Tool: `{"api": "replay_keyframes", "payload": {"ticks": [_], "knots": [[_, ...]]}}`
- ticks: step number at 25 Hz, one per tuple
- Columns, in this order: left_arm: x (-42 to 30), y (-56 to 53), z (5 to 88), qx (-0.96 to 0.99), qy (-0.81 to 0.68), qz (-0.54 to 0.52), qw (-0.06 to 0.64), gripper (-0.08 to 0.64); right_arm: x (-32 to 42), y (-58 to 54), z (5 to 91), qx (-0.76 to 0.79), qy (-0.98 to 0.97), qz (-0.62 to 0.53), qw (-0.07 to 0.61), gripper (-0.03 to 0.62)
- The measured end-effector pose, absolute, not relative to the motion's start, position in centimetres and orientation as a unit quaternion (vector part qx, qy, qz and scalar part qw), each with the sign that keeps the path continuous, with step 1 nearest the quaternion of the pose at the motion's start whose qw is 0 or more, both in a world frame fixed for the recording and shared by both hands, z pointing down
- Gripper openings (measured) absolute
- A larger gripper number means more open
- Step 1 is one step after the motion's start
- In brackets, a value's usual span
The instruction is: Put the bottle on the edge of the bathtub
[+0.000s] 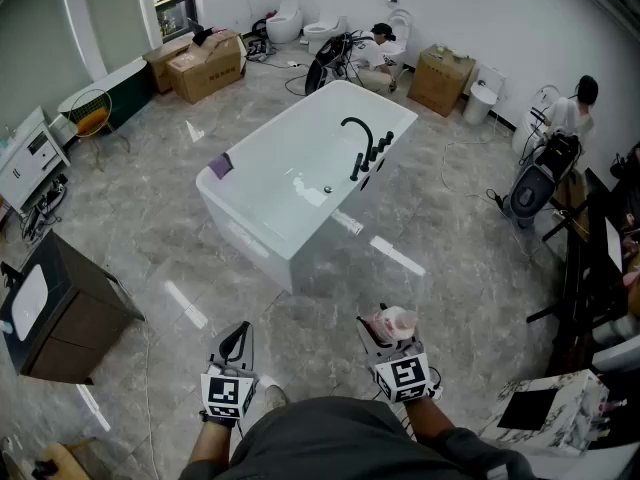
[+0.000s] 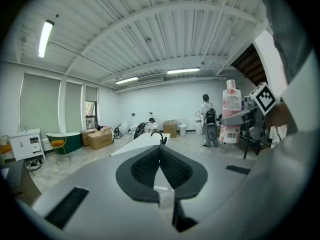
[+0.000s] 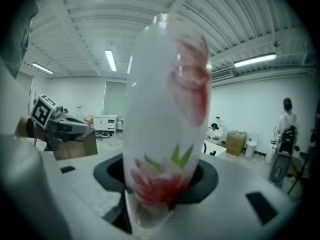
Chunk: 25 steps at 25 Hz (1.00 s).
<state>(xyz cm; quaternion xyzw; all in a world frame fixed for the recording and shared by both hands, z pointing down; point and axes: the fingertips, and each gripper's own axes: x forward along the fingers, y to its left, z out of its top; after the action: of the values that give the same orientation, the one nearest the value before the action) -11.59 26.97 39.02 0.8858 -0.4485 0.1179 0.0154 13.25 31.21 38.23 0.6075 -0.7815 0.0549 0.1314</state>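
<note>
While both grippers are held low before the body, right gripper (image 1: 386, 328) clamped around upright bottle (image 1: 397, 319), left gripper (image 1: 235, 344) closed, empty, bathtub (image 1: 262, 232) well ahead.

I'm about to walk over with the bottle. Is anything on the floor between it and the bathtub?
Nothing visible: bare floor lies between the bottle in the right gripper and the bathtub. A purple item and faucet sit on its rim.

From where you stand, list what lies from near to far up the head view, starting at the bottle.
bottle → bathtub → toilets
</note>
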Motion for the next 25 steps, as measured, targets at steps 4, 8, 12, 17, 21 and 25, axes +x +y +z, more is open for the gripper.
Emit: {"api": "replay_keyframes", "payload": {"ticks": [4,8,12,17,21,25], "knots": [[-11.3,27.4,39.1,0.886,-0.448,0.117,0.017,0.002,13.4,31.7,38.4,0.606,-0.782,0.056,0.132,0.227],[-11.1,27.4,39.4,0.885,-0.449,0.119,0.019,0.002,13.7,31.7,38.6,0.604,-0.784,0.057,0.133,0.225],[-10.8,27.8,39.9,0.881,-0.455,0.124,0.022,0.002,14.1,31.7,38.7,0.597,-0.790,0.065,0.121,0.227],[-10.0,28.3,40.5,0.869,-0.478,0.127,0.027,0.002,15.1,30.9,39.2,0.575,-0.807,0.060,0.121,0.227],[-10.0,29.4,42.2,0.855,-0.501,0.128,0.043,0.002,15.1,29.5,40.7,0.550,-0.823,0.055,0.133,0.227],[-10.0,29.3,44.2,0.847,-0.509,0.139,0.067,0.002,14.9,27.2,41.9,0.531,-0.833,0.058,0.145,0.227]]}}
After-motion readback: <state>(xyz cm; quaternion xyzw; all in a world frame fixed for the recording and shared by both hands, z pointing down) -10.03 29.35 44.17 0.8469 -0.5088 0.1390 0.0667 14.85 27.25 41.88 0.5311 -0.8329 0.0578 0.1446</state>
